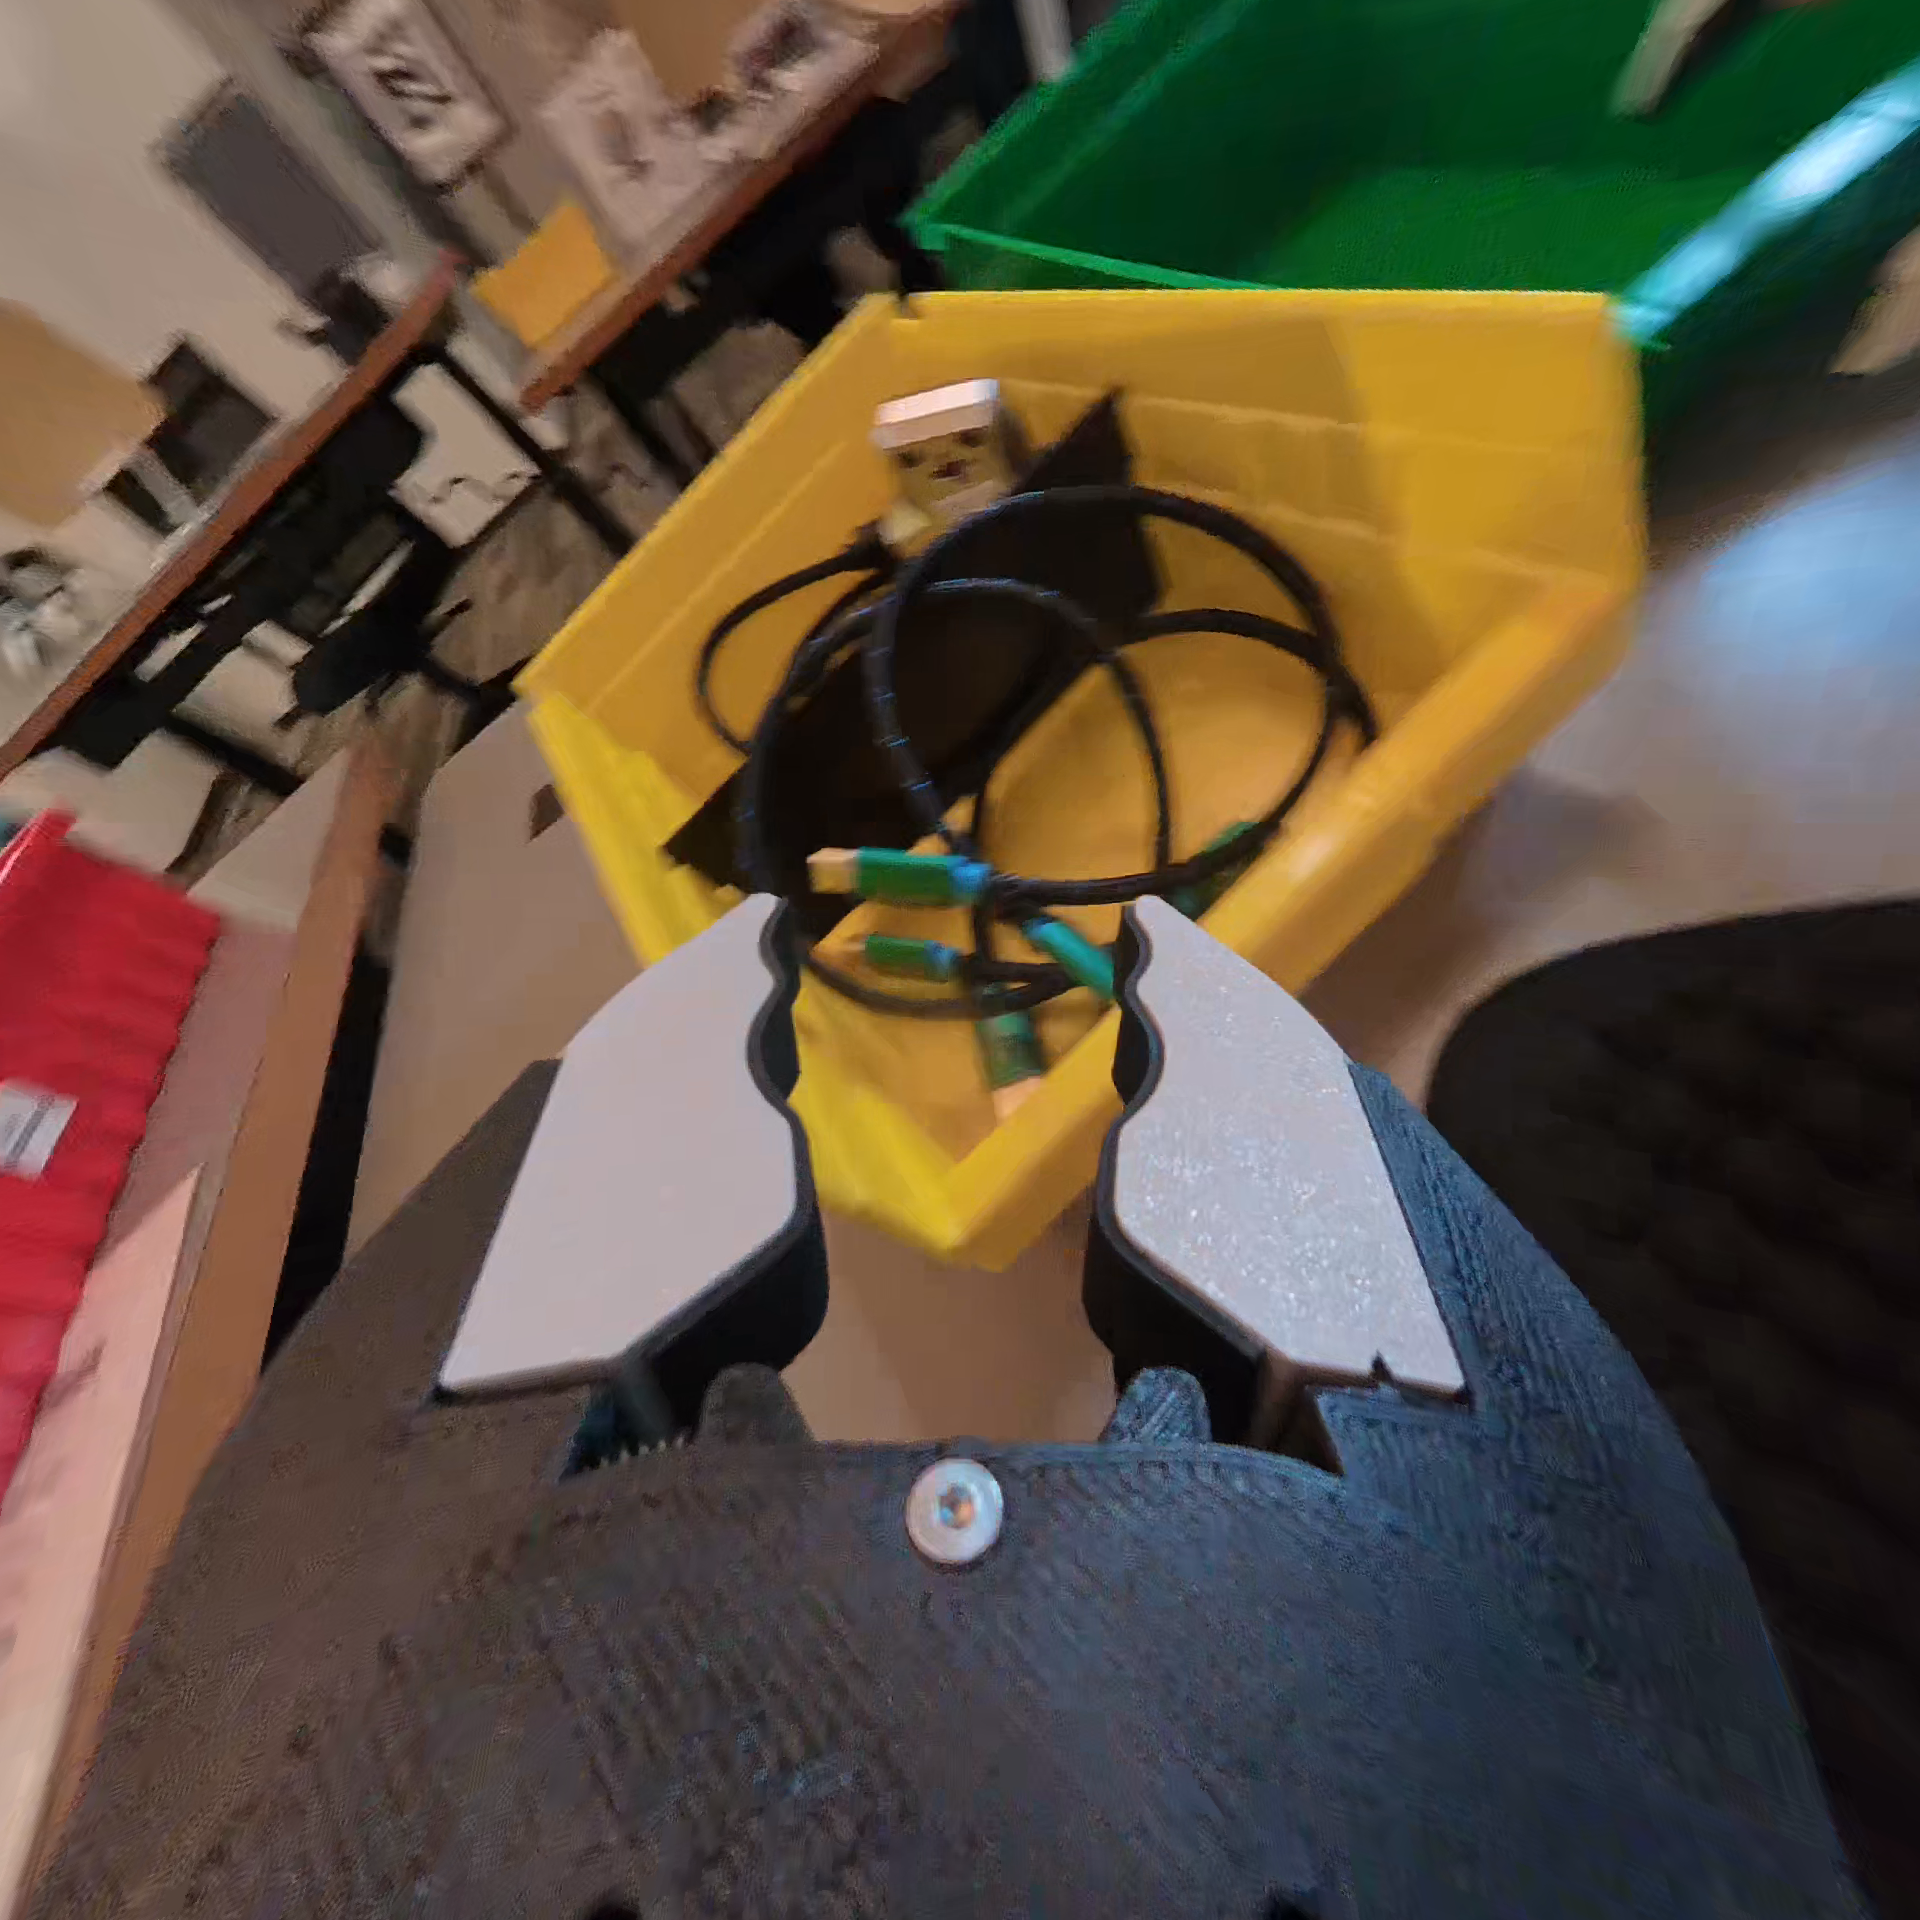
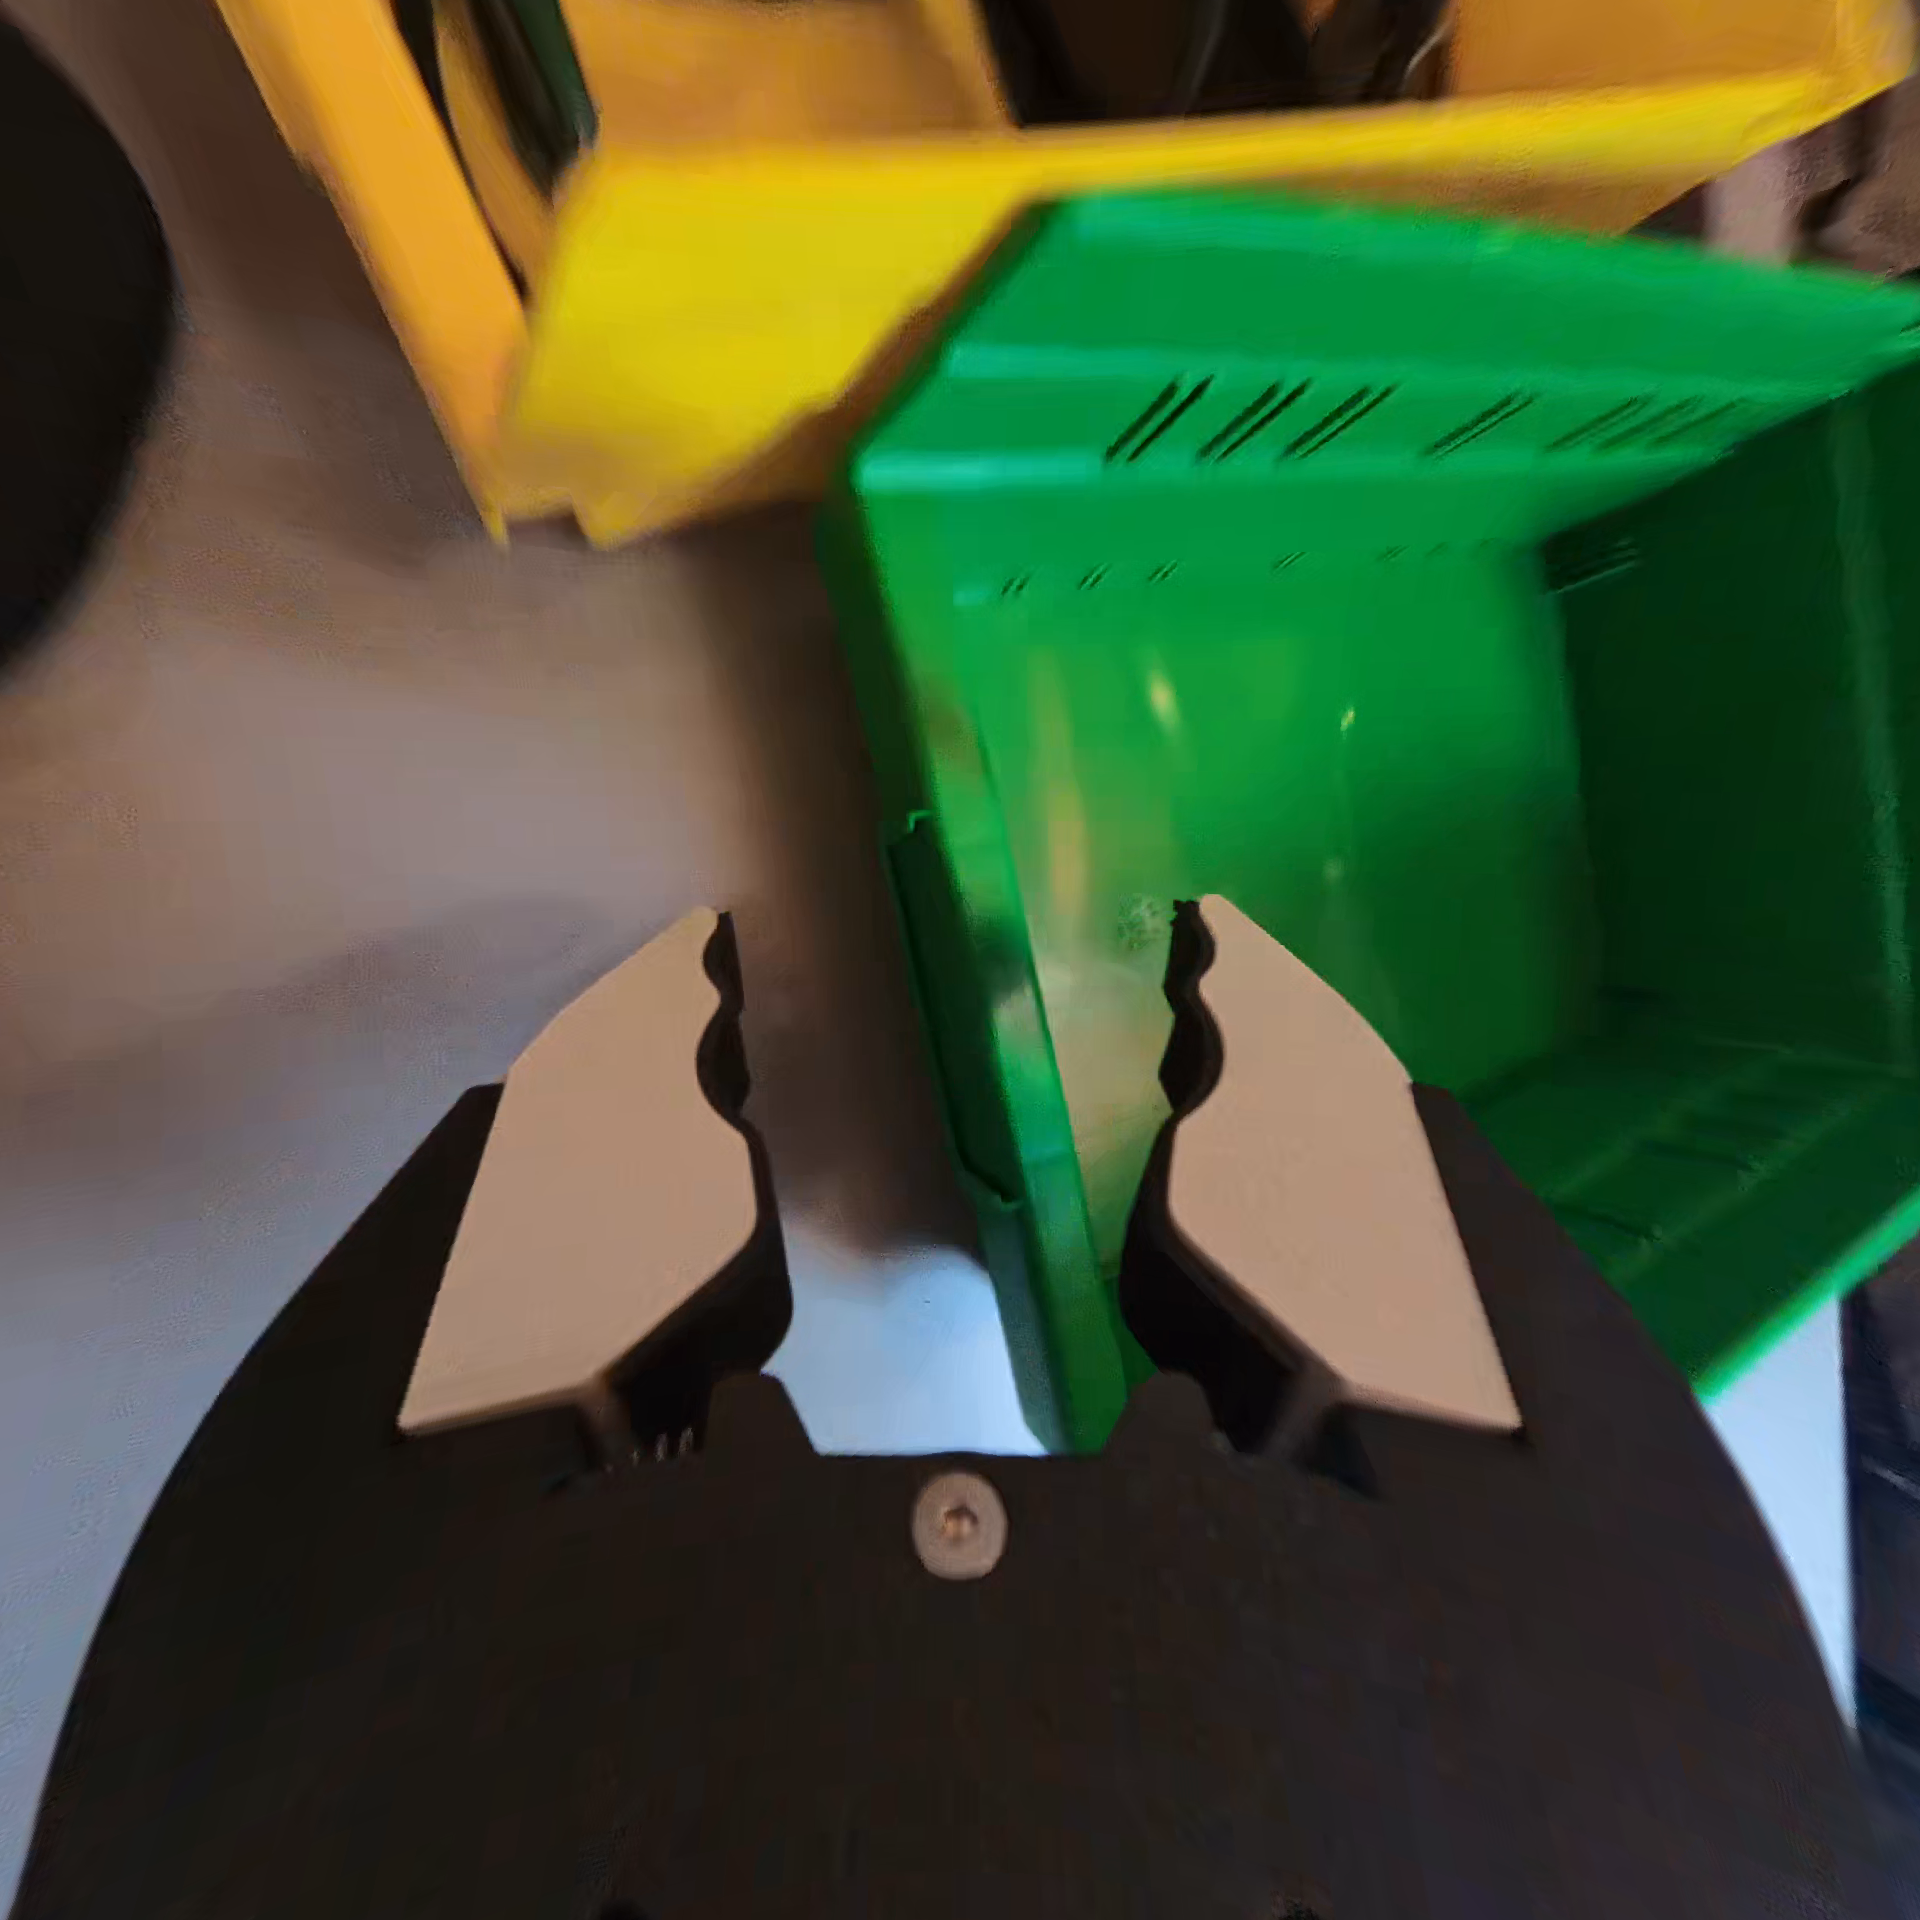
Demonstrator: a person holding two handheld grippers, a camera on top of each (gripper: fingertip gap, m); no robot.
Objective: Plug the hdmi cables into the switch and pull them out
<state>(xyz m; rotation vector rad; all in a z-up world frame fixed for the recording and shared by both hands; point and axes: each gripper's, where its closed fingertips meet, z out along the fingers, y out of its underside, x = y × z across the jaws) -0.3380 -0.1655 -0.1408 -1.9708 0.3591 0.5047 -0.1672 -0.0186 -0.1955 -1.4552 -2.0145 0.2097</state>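
- Seemingly nothing is plugged in yet: the cables (image 1: 1039, 727) lie coiled and tangled in the yellow bin (image 1: 1455, 499) on the counter (image 1: 1714, 644), their green-sleeved plugs (image 1: 904, 878) all loose.
- Just short of that bin, the left gripper (image 1: 951, 961) hovers with jaws wide, holding nothing.
- A boxy, blurred piece at the bin's far end may be the switch (image 1: 940, 447).
- Further right, the right gripper (image 2: 956, 961) has jaws wide around the green bin (image 2: 1403, 727) wall.
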